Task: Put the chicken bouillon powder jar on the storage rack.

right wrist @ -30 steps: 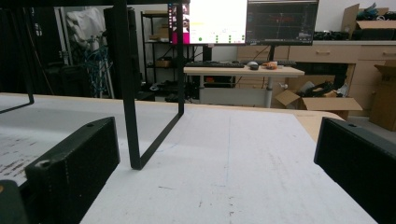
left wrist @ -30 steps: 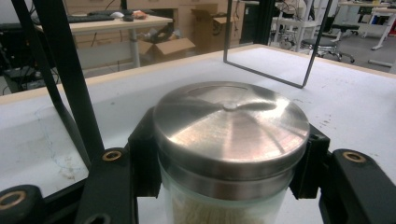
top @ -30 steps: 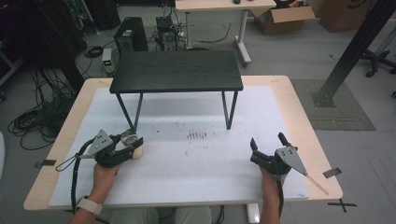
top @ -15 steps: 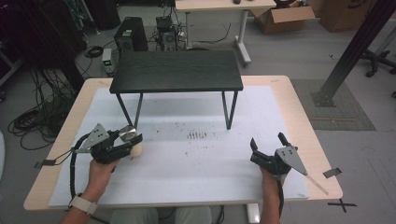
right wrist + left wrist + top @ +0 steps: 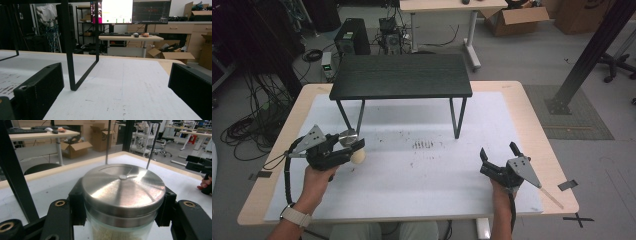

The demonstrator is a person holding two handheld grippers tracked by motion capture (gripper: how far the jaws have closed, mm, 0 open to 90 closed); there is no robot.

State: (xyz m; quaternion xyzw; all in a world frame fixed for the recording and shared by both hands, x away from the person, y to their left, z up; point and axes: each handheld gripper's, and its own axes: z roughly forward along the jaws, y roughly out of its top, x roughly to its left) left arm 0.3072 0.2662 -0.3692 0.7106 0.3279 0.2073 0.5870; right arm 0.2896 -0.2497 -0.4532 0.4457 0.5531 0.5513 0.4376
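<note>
A glass jar (image 5: pixel 359 157) with a shiny metal lid and pale grains inside hangs above the white mat at the left. My left gripper (image 5: pixel 351 146) is shut on it, with the black pads pressing on both sides just under the lid. In the left gripper view the jar (image 5: pixel 122 187) sits between my left gripper (image 5: pixel 120 206) jaws, lid facing the camera. My right gripper (image 5: pixel 498 151) is low over the mat at the right, open, nothing between its jaws. The right gripper (image 5: pixel 116 87) view shows bare mat between the two wide-set jaws.
A low black table (image 5: pixel 402 75) on thin metal legs stands at the far middle of the white mat (image 5: pixel 422 175). One leg frame (image 5: pixel 71 50) rises ahead of the right gripper. The wooden tabletop edge (image 5: pixel 537 115) borders the mat. Boxes and desks lie beyond.
The left gripper has lifted the jar a little higher off the mat. The right gripper has stayed where it was.
</note>
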